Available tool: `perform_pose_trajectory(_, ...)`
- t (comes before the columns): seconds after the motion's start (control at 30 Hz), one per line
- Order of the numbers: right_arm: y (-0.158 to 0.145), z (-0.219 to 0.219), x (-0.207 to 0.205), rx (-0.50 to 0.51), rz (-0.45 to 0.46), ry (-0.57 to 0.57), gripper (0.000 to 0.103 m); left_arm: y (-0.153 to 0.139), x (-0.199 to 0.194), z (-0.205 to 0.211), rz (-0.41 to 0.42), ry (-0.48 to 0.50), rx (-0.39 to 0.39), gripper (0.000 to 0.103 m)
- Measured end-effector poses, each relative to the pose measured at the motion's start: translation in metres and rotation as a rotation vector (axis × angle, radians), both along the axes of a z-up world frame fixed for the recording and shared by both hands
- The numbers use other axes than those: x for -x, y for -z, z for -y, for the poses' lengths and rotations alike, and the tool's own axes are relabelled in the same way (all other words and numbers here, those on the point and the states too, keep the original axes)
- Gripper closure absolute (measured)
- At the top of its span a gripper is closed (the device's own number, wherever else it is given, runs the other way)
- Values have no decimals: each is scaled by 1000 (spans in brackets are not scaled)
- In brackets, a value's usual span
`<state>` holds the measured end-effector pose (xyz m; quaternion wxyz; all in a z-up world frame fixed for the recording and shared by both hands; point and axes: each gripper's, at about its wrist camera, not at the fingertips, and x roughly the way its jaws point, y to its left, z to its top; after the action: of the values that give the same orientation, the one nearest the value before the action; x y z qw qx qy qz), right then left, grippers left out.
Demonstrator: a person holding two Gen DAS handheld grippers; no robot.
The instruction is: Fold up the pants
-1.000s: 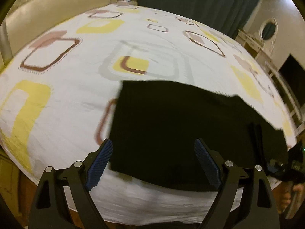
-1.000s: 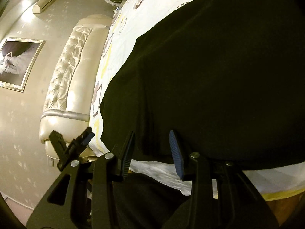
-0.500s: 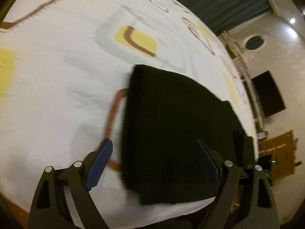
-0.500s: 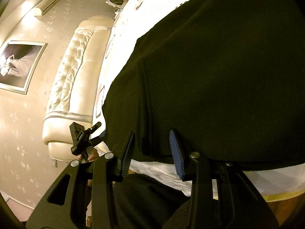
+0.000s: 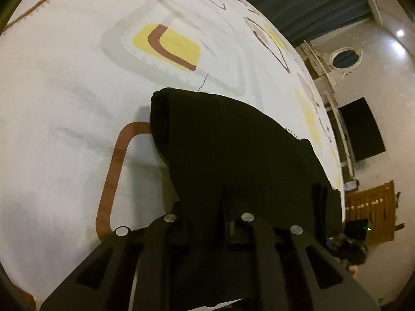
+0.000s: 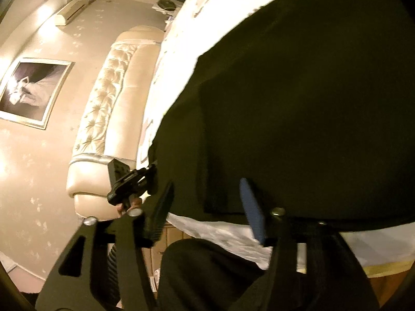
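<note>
- Gripping the black pants [image 5: 233,155], the left gripper [image 5: 207,223] has its jaws drawn close together on the near edge of the cloth, w/ fabric draped over and hiding both fingers; only the black arms and silver bolts show.
- Pants lie on the bed sheet [image 5: 64,103], a white spread w/ yellow, brown and grey rounded squares; the garment's far left corner is bunched up and raised off the sheet, beside a brown outline in the print.
- Left of the pants in the right wrist view: cream tufted headboard [image 6: 103,108] along the bed's far side, a framed picture [image 6: 28,90] on the wall further left, an air-con unit [image 6: 75,10] above.
- Right gripper [image 6: 207,207] hovers at the pants' near edge [image 6: 298,103], jaws partly open, approx. a moderate gap; the blue pad of one finger [image 6: 253,212] shows, the other finger is dark; nothing is visibly clamped between them, tho the cloth edge sits just beyond the tips.
- Left gripper also shows in the right wrist view [image 6: 129,181], at the pants' left edge.
- Right of the pants in the left wrist view: teal curtain [image 5: 298,0], oval mirror [image 5: 345,58], dark screen [image 5: 360,132] and wooden door [image 5: 371,212].
</note>
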<state>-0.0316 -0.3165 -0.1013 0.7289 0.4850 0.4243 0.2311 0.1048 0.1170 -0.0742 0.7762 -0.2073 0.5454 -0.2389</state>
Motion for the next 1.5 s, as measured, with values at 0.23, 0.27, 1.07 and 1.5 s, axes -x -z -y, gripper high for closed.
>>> perform_pose_trajectory(0.23,-10,2,0,3,8,6,25,-31,11,23,100,3,-222,89)
perform_pose_trajectory(0.27,-11,4,1,4,7,11,25,-36,13,26,118,6,-254,89)
perform_pose_trajectory(1.07,-37,36,12,198,24,123,18,-107,70,102,354,-7,-475,89)
perform_pose_trajectory(1.5,-43,56,15,172,39,175,18,-131,89,156,404,-15,-524,90)
